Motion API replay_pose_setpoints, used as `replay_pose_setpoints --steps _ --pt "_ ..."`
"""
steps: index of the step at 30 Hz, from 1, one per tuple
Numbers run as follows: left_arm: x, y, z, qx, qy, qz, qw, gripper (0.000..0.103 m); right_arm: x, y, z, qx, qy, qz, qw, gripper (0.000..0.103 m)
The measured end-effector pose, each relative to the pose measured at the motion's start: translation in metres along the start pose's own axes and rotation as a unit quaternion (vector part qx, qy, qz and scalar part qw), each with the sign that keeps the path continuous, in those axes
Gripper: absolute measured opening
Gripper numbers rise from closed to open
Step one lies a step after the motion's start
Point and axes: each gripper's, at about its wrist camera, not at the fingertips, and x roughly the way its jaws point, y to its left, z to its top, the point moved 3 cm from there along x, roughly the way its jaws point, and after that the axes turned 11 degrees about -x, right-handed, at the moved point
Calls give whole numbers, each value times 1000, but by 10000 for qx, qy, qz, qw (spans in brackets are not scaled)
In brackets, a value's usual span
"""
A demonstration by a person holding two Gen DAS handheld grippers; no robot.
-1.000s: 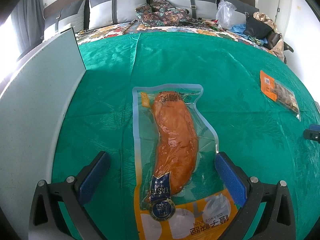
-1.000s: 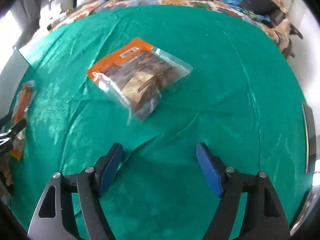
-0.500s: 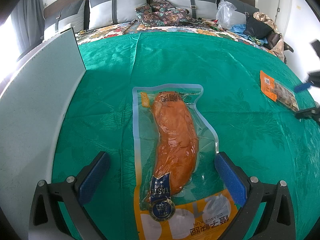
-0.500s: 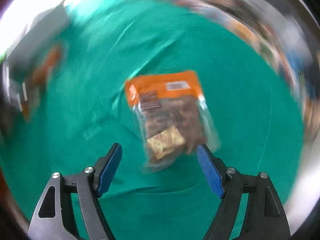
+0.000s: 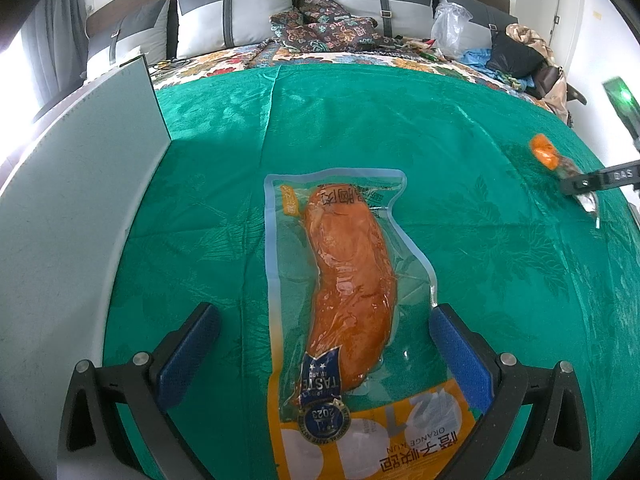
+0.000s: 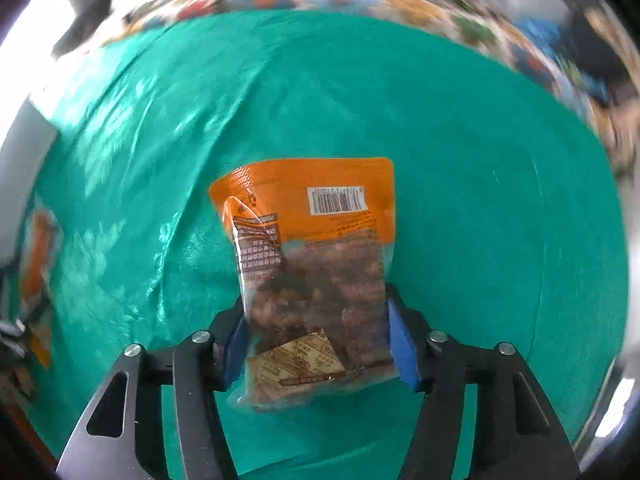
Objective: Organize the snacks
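A clear vacuum packet with a long orange sausage point(image 5: 348, 280) lies flat on the green cloth point(image 5: 440, 140). My left gripper point(image 5: 322, 312) hangs over its near half, open, with one blue finger on each side and neither touching it. In the right wrist view an orange-topped bag of brown snacks point(image 6: 312, 264) sits between the blue pads point(image 6: 402, 352) of my right gripper point(image 6: 316, 320). The jaws are closing and both pads meet the bag's sides. In the left wrist view the right gripper point(image 5: 600, 182) and that bag point(image 5: 544, 154) show at the far right. The sausage packet point(image 6: 38, 256) is blurred at the left edge.
A pale grey board point(image 5: 80, 200) stands upright along the left side of the cloth. Beyond the cloth are grey pillows point(image 5: 224, 20), a patterned cushion point(image 5: 320, 28), a plastic bag point(image 5: 452, 24) and a dark bag point(image 5: 516, 56).
My right gripper has travelled from bare cloth to over the brown snack bag, and its jaws have narrowed onto it. The left gripper and the sausage packet have stayed put.
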Motion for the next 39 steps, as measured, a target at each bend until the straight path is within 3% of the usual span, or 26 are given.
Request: replay_pose_setpoints --steps 1,2,3,4,6,10,11,12,14,15,20,22,23,24,26,29,33,39 --pt "0 0 1 49 78 -26 10000 101 0 -5 -3 146 -39 71 9999 59" --pt "-4 1 3 88 109 -94 9999 81 -6 -11 -12 414 -124 276 9987 59" --pt "-8 1 5 81 97 -202 9997 43 -11 -13 -18 612 -222 446 9969 59" --pt "-15 5 11 -88 165 -426 9989 36 -19 -14 -26 825 -371 634 9939 59" --pt "-17 18 18 -548 494 -795 9941 30 -42 -15 -48 1182 -764 1122 9837 59" --pt "-31 33 15 -1005 507 -1030 9883 20 -79 7 -96 1510 -1279 1693 9655 59" --pt "-35 33 14 -1061 490 -1079 9873 19 -84 13 -108 1566 -1351 1790 9619 59" --pt "-43 31 11 -1090 462 -1137 9864 10 -90 24 -122 1666 -1449 1955 9555 59" --pt "-53 26 7 -1076 420 -1230 9857 9 -92 37 -135 1831 -1579 2185 9454 60" --pt "-56 24 5 -1051 401 -1245 9858 0 -93 45 -144 1948 -1639 2297 9394 60" --pt "-53 13 -10 -790 570 -1147 9886 0 -86 80 -172 2281 -1841 2619 9195 60" --pt "-48 16 -13 -975 703 -1298 9842 2 -84 86 -178 2330 -1843 2709 9156 60" --pt "-46 20 -14 -1093 769 -1251 9831 15 -85 88 -178 2307 -1831 2708 9165 60" --pt "-45 25 -15 -1212 841 -1192 9818 46 -86 89 -179 2284 -1827 2690 9177 60" --pt "-46 33 -14 -1365 817 -1031 9819 89 -89 88 -179 2223 -1817 2638 9209 60" --pt "-56 40 -9 -1578 568 -923 9815 94 -92 85 -181 2124 -1836 2521 9261 60" --pt "-44 22 0 -1546 879 -821 9806 95 -94 80 -185 2163 -1936 2517 9233 60" --pt "-12 -20 8 -1321 1167 -144 9842 98 -94 91 -188 2027 -1976 2580 9238 60"
